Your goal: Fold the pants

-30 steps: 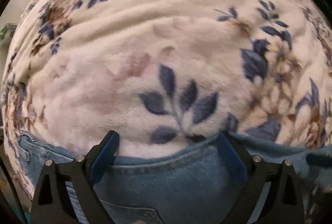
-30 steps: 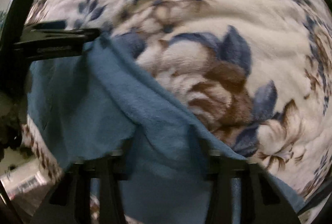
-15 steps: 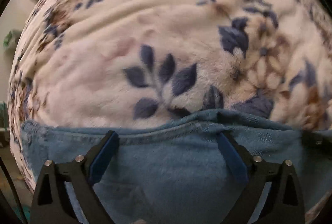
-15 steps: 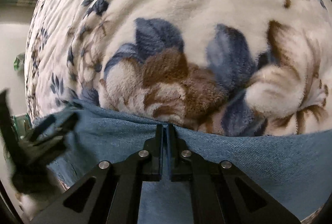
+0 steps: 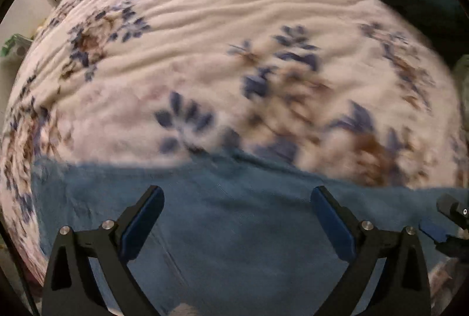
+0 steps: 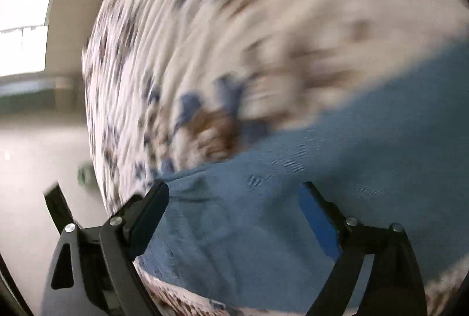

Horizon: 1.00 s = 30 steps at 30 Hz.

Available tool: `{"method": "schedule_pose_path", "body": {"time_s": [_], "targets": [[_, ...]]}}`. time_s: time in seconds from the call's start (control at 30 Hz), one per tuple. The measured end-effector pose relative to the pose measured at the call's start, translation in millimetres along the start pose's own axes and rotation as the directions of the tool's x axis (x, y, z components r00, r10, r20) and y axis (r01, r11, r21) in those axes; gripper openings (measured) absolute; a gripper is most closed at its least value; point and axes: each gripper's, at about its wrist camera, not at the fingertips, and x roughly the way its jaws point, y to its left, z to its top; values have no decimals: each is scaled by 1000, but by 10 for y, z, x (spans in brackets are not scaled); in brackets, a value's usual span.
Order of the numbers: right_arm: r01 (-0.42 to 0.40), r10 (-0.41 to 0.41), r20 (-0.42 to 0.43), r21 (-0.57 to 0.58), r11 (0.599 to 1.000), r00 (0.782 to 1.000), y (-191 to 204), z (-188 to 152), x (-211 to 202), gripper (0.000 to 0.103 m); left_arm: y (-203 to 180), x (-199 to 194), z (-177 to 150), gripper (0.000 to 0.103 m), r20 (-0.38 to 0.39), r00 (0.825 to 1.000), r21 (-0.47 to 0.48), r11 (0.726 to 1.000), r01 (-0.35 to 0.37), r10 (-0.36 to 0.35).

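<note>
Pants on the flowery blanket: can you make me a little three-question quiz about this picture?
1. True or false: the left tongs are shut on the pants.
2. What do the pants lie on: A) wood floor, B) blanket, C) tray?
3. Fill in: the right tongs are ____.

Key: 1 false, both tongs are open over the denim. 2 B. 3 open.

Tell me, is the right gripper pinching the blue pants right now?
Apart. In the right wrist view the right gripper has its jaws spread wide open above the pants, with nothing clamped between them.
</note>
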Motion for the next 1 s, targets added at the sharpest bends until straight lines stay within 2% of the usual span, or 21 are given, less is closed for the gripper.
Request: {"method": "schedule_pose_path", "body": {"time_s": [0.07,0.13,0.2,0.3,0.4,0.43,0.5,0.53,0.6,0.63,0.73,0.83,0.9,1.0], "targets": [[32,-40,95,86,996,995,-432,-160,-443,92,-39,-11,-353,103,-42,999,-1,999,32,-32],[76,-117,171,229,970,978,-1026,-426,-930,92,-156,18,-785,103,-84,995,5,999,45,-44],[49,-137,214,372,927,967,-1572,-694,-1252,92,-276,138,-1120,103,-150,987,25,998,66,-61],[-2,-151,251,520,854,956,-2288,-919,-1486,92,-573,316,-1453,103,-223,974,66,996,53,-37],[-94,-80,280,556,826,957,-2838,-831,-1449,92,-729,531,-1566,103,-263,965,98,995,10,16],[-154,-27,306,552,820,952,-2974,-774,-1394,92,-736,569,-1571,103,-265,964,99,995,0,27],[-233,27,357,549,802,934,-3133,-690,-1333,92,-736,663,-1518,103,-269,963,87,996,-6,30],[-283,53,405,532,798,913,-3120,-669,-1303,91,-743,698,-1497,103,-273,962,86,996,-6,30],[-333,77,474,482,810,877,-3084,-637,-1369,76,-729,769,-1437,103,-287,958,80,997,1,22],[-338,85,484,465,818,871,-3060,-615,-1375,75,-722,801,-1405,103,-294,956,80,997,10,14],[-381,116,504,462,801,856,-3127,-613,-1371,74,-695,854,-1359,103,-309,951,83,996,36,-9],[-385,140,508,417,823,850,-3024,-608,-1412,74,-682,901,-1362,103,-301,954,80,996,43,-17],[-376,146,503,394,838,852,-3011,-607,-1457,74,-669,895,-1372,103,-295,955,86,996,26,0],[-382,157,484,412,827,861,-3052,-494,-1349,74,-732,883,-1395,103,-337,941,80,997,1,27]]}}
